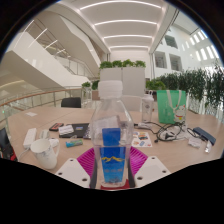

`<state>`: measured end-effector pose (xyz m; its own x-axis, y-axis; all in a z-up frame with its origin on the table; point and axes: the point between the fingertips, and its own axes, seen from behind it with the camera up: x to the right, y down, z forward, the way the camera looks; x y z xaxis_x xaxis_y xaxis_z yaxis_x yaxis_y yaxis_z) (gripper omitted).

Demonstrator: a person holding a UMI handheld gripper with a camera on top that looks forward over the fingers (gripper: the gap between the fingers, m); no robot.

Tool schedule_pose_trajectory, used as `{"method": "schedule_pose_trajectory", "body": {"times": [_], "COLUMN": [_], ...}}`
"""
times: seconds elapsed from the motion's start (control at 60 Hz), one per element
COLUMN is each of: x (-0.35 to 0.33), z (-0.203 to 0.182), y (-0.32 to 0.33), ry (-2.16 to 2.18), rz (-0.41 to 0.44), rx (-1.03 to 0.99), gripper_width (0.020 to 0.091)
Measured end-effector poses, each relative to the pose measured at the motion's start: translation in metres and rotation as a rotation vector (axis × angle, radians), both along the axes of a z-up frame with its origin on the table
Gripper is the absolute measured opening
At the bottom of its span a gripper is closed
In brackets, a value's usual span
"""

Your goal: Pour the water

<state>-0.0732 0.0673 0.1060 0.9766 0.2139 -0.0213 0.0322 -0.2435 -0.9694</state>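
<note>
Clamped between my pink pads (88, 158) at bottom centre, my gripper (113, 165) holds a clear water bottle (112, 135) upright, blue liquid inside, white cap on top. Behind it, a cluttered table (170, 150): white cup (44, 151) lower left, green container (170, 105) right of centre.

Gripper (112, 163) fingers clamp a clear water bottle (112, 135), blue label, white cap, upright btwn pink pads. Beyond: wooden table (170, 152) w/ white mug (45, 151), green cup (171, 105), glasses (169, 131), misc clutter.
</note>
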Motion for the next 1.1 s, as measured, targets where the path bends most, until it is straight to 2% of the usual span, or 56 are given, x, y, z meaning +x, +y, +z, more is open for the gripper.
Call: {"method": "schedule_pose_trajectory", "body": {"times": [0.2,0.283,0.417,0.45,0.517,0.533,0.6,0.767,1.1], "x": [0.01,0.01,0.012,0.016,0.011,0.012,0.014,0.008,-0.067], "z": [-0.052,-0.053,-0.057,-0.066,-0.064,-0.059,-0.044,-0.006,0.1], "y": [-0.009,-0.01,-0.011,-0.016,-0.029,-0.036,-0.059,-0.131,-0.285], "ry": [-0.008,0.012,0.004,0.004,0.032,0.04,0.042,-0.048,-0.074], "rz": [0.012,0.011,0.004,-0.012,-0.002,0.0,-0.01,-0.052,-0.136], "rx": [-0.052,-0.045,-0.112,-0.178,-0.226,-0.224,-0.223,-0.228,-0.21], "gripper_width": [0.0453,0.0452,0.0528,0.0584,0.0835,0.0857,0.0821,0.0827,0.0826]}}
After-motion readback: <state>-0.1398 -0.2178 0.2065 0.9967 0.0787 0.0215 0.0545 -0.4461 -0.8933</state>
